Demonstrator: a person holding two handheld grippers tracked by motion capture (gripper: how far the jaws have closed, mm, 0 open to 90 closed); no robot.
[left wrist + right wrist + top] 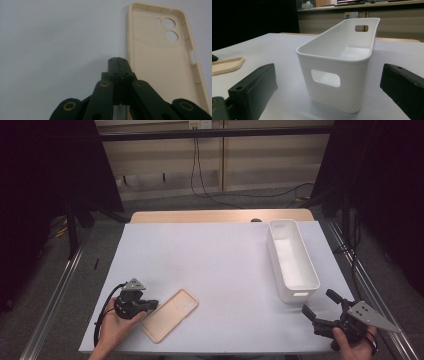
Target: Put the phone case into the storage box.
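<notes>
Cream phone case (pixel 169 314) flat near front-left edge of white surface (pixel 215 265), hollow side up, rounded corners, raised rim. Left gripper view: two round camera holes (pixel 170 28), side button slots along rim. Left claw (pixel 152 305) pressed together, empty, tips just beside case's long edge. Right claw (pixel 318 303) spread wide, empty, at front-right corner, facing white bin (pixel 292 260). Right gripper view: bin's cut-out handle (pixel 325 78), hollow interior. Broad bare stretch between case and bin.
</notes>
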